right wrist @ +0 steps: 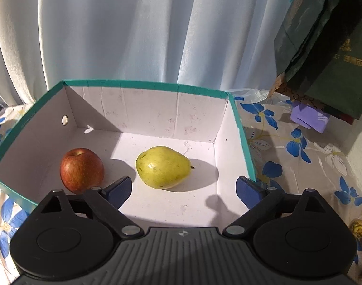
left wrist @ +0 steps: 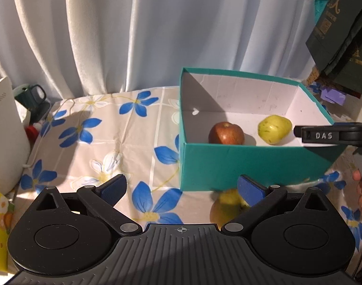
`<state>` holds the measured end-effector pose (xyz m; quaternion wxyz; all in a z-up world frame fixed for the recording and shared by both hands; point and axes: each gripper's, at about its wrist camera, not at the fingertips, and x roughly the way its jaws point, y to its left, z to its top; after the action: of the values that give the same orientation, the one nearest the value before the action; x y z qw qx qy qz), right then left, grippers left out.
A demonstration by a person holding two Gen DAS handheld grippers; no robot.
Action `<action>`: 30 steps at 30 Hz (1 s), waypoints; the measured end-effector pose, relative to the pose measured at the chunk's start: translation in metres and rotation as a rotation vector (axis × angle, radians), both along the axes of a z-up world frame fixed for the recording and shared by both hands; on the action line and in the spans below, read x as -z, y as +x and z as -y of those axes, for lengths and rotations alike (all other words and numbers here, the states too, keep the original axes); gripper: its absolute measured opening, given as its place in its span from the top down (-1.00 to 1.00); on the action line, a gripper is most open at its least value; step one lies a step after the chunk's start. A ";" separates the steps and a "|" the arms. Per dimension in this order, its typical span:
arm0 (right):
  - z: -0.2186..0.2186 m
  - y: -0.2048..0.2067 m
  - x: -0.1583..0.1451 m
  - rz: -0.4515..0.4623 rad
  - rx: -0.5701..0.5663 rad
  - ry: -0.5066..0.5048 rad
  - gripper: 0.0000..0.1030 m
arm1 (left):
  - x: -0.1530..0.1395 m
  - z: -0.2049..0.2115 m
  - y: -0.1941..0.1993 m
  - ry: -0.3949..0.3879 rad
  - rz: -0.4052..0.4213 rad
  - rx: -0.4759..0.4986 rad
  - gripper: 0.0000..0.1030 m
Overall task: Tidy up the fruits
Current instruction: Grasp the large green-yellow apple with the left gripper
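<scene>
- Glossy yellow-green pear (right wrist: 163, 167) lies on its side in the teal box (right wrist: 142, 86), just ahead of the right hand-held gripper (right wrist: 183, 188).
- Red apple (right wrist: 81, 167) sits beside its left finger.
- Both hand-held grippers gape wide, empty; the left hand-held gripper (left wrist: 182, 188) is outside the box.

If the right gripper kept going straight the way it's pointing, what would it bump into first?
Probably the green pear. It lies on the floor of the teal box, straight ahead of the right gripper, whose jaws stand open. The red apple sits off to the side.

Pale pleated curtain (left wrist: 109, 35) behind a floral tablecloth (left wrist: 97, 142), apparently sunlit.
</scene>
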<state>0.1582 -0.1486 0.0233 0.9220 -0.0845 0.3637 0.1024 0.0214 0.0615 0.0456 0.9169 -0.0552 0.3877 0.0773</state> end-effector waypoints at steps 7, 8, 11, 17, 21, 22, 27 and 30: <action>0.035 -0.079 -0.020 0.103 0.041 0.118 -1.00 | 0.026 0.025 -0.001 -0.019 -0.027 0.077 -0.98; 0.039 -0.089 -0.019 0.114 0.057 0.123 -1.00 | 0.030 0.029 0.001 -0.023 -0.028 0.090 -0.98; 0.054 -0.108 -0.019 0.127 0.093 0.116 -1.00 | 0.039 0.037 0.009 -0.022 -0.039 0.104 -0.98; 0.074 -0.125 -0.014 0.100 0.153 0.126 -1.00 | 0.052 0.050 0.027 0.001 -0.103 0.120 -0.98; 0.080 -0.131 -0.010 0.089 0.170 0.133 -1.00 | 0.060 0.055 0.034 0.017 -0.134 0.120 -0.98; 0.080 -0.132 -0.010 0.091 0.173 0.132 -1.00 | 0.061 0.057 0.035 0.025 -0.138 0.121 -0.98; 0.084 -0.131 -0.007 0.084 0.184 0.135 -1.00 | 0.065 0.056 0.041 0.009 -0.167 0.119 -0.81; 0.082 -0.130 -0.007 0.082 0.177 0.133 -1.00 | 0.066 0.054 0.046 -0.019 -0.182 0.114 -0.71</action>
<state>0.0286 -0.2306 0.0304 0.9451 0.0052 0.3242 0.0409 0.0678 0.0073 -0.0208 0.8803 -0.0346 0.4725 0.0262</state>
